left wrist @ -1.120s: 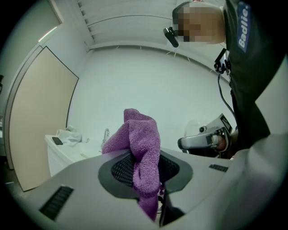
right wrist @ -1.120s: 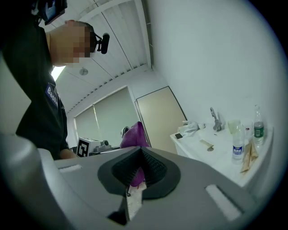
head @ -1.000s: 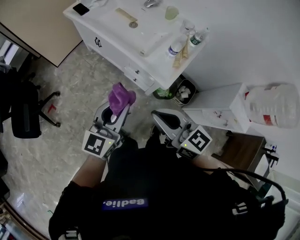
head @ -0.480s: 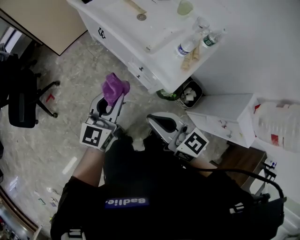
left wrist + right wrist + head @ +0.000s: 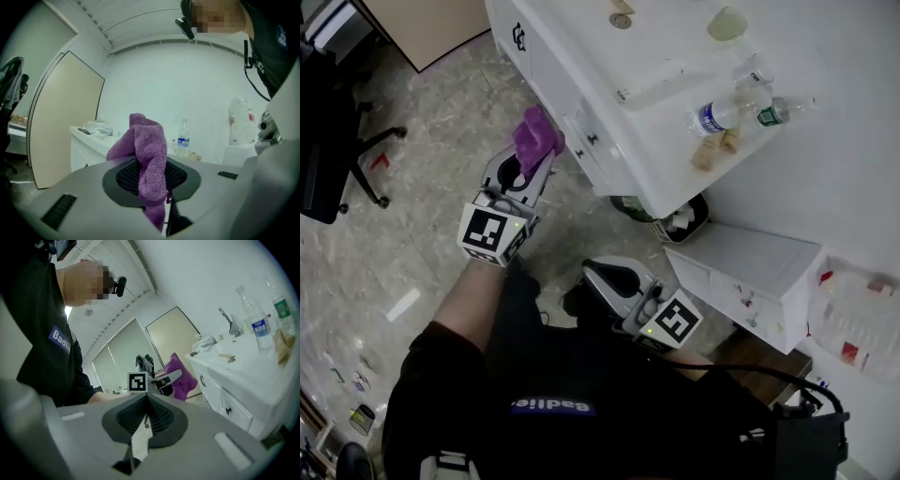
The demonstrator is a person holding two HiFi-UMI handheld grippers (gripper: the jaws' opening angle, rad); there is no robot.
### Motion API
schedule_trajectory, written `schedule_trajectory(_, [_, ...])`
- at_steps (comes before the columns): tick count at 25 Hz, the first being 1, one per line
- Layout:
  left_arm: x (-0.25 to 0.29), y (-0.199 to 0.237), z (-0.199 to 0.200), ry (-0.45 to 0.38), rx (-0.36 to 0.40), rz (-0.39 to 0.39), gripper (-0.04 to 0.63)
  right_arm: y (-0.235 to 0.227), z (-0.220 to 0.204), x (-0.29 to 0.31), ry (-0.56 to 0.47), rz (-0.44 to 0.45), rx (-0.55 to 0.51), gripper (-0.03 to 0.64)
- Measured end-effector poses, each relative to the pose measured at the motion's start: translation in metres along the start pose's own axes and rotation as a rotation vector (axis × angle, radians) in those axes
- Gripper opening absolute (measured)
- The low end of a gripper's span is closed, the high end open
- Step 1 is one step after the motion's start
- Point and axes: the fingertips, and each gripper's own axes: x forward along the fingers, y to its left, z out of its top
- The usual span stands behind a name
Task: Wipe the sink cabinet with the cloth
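Observation:
A purple cloth (image 5: 536, 137) is pinched in my left gripper (image 5: 528, 159), which is shut on it and held close to the front of the white sink cabinet (image 5: 572, 94), just left of its drawers. In the left gripper view the purple cloth (image 5: 146, 159) sticks up between the shut jaws. My right gripper (image 5: 614, 281) hangs lower, near the person's body, shut with nothing in it. From the right gripper view the cloth (image 5: 182, 376) and the cabinet front (image 5: 225, 401) show ahead.
On the cabinet top (image 5: 675, 75) lie two plastic bottles (image 5: 727, 112), a cup (image 5: 727, 23) and small items. A bin (image 5: 680, 217) stands under its right end, beside a low white cabinet (image 5: 750, 272). A black office chair (image 5: 328, 141) is at left.
The person has stepped toward the sink cabinet. My left gripper with the purple cloth has come up close to the cabinet front; the right gripper stayed low by the body.

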Motion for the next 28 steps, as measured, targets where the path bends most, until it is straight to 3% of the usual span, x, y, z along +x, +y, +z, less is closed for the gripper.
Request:
schedule_trajectory(4, [0.028,0.025,-0.036,-0.015,-0.002,0.030,0.084,-0.024,-0.034,0.006,-0.012,0.004,0.008,-0.003])
schedule_trajectory(11, [0.077,0.053,-0.088,-0.047,0.034,0.019,0.084,-0.067,-0.089,0.022,-0.051,0.000,-0.014,-0.003])
schedule_trajectory(21, [0.148,0.080,-0.143,-0.144,0.162,-0.066,0.084,-0.126,-0.176,0.046,-0.091,-0.005,-0.082,-0.003])
schedule_trajectory(28, [0.176,0.090,-0.203,-0.135,0.215,-0.091,0.084,-0.153,-0.215,0.057,-0.129,-0.002,-0.165,-0.003])
